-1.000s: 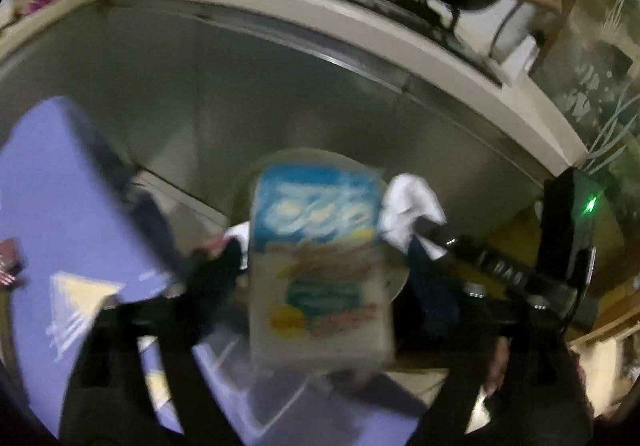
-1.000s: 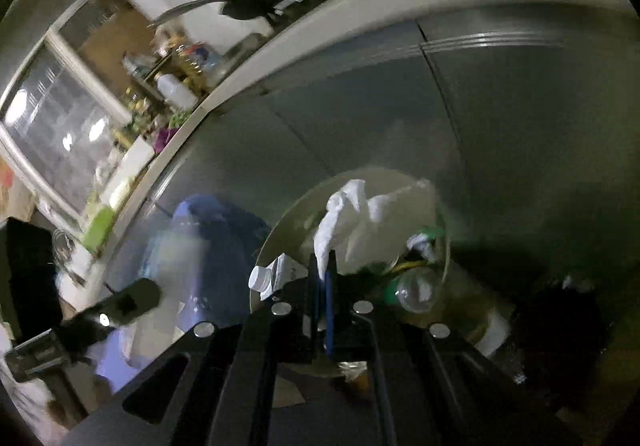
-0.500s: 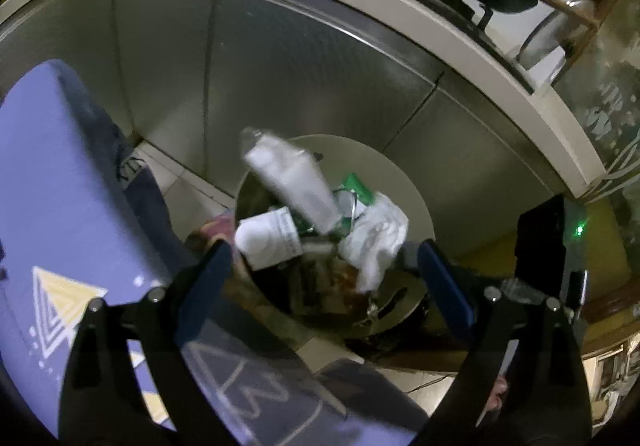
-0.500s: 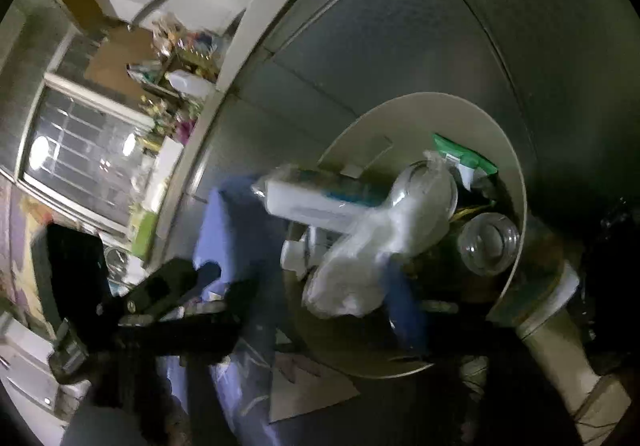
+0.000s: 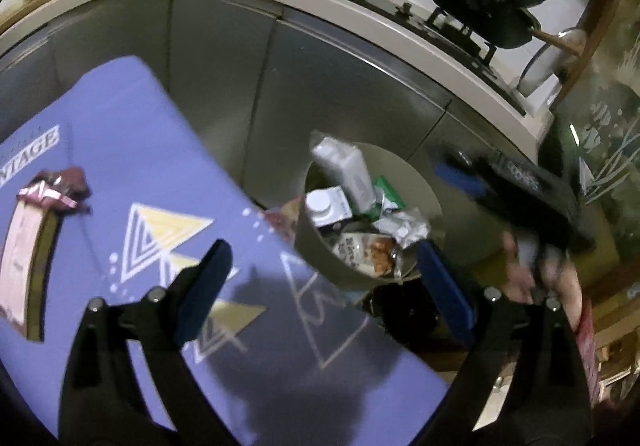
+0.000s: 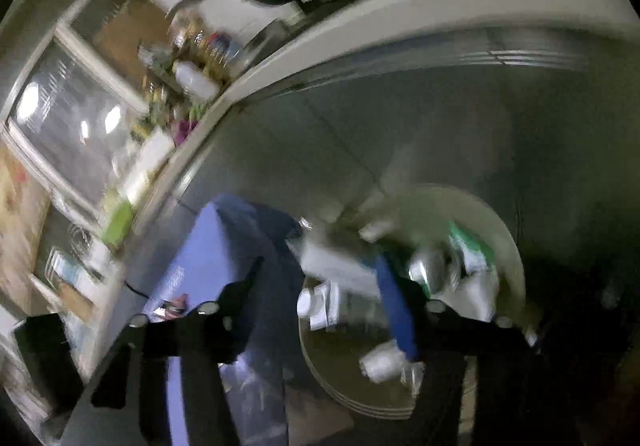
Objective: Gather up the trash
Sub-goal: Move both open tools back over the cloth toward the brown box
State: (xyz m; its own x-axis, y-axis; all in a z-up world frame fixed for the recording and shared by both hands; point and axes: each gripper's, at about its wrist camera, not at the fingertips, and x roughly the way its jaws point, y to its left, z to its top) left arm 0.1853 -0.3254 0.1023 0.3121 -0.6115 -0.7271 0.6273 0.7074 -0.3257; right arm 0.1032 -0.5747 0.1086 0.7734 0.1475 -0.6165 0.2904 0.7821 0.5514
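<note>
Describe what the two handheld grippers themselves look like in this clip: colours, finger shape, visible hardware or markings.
The left gripper has a matte black frame with two long arms, silver bolt heads at the joints, and flat blue fingers. The right gripper matches: black frame, silver bolts, blue pads, though blurred. Seen from the left wrist, its black body carries pale lettering, unreadable. No cables or sleeves show.

- Round beige trash bin [image 5: 428, 186], open-topped, stands beyond the left jaws, toward their right finger, heaped with rubbish.
- White carton [image 5: 346, 170] leans upright above a snack wrapper [image 5: 370, 250] and crumpled white wrapper [image 5: 404, 224].
</note>
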